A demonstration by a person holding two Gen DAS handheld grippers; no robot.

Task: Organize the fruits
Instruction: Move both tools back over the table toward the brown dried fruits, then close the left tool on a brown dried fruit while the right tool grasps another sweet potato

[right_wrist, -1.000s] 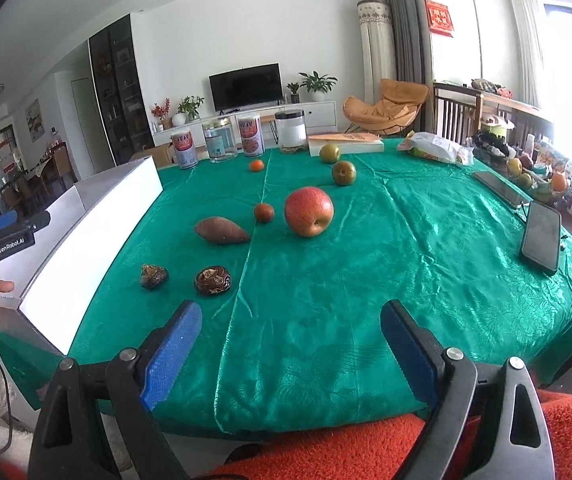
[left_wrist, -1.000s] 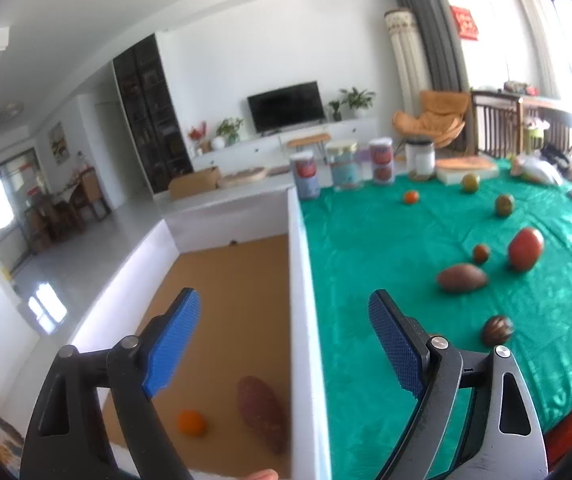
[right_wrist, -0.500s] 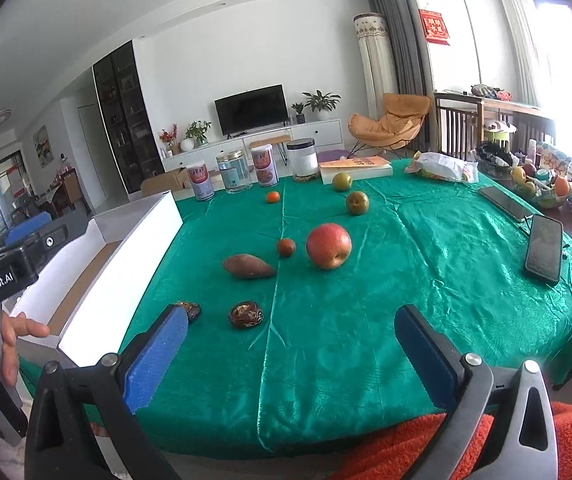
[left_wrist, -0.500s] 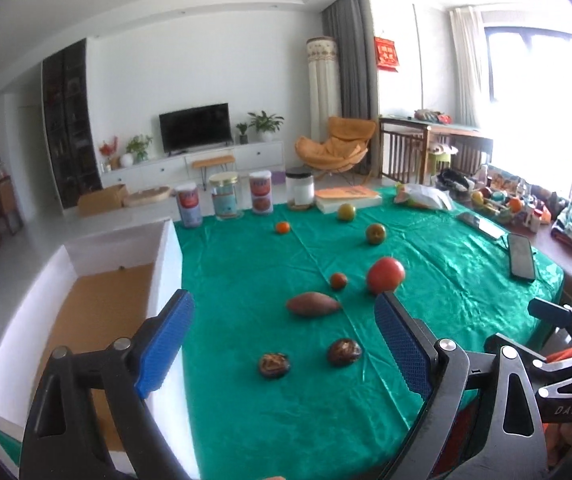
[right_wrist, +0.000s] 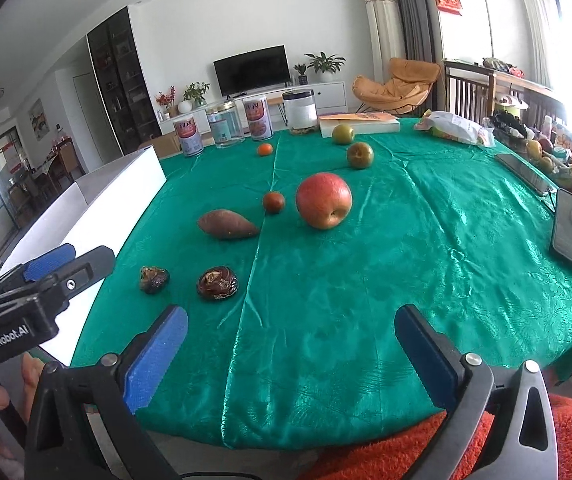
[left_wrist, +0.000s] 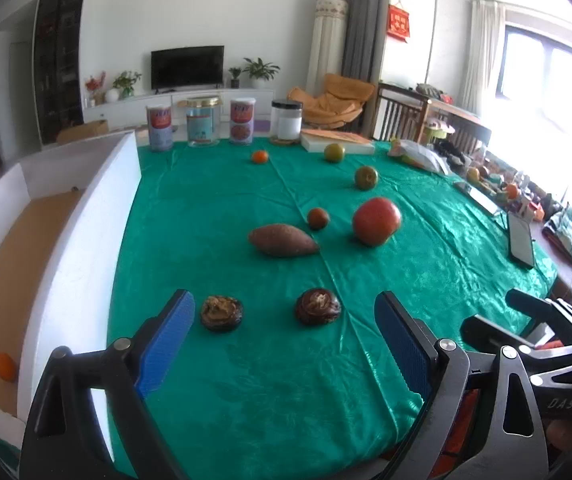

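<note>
Between picks: left tool wide and empty, its jaws having just opened, aimed near two dark wrinkled fruits by the bench's near edge. Right tool likewise wide and empty after opening. Next: likely lower left tool over one, close, carry to white box.

Red apple on green cloth, stem dimple facing camera. Small red-brown fruit just left of it. Sweet potato lying on side, further left. Two dark wrinkled fruits nearest, side by side, apart. Two green-brown fruits and small orange toward far edge. Another orange in white box.
</note>
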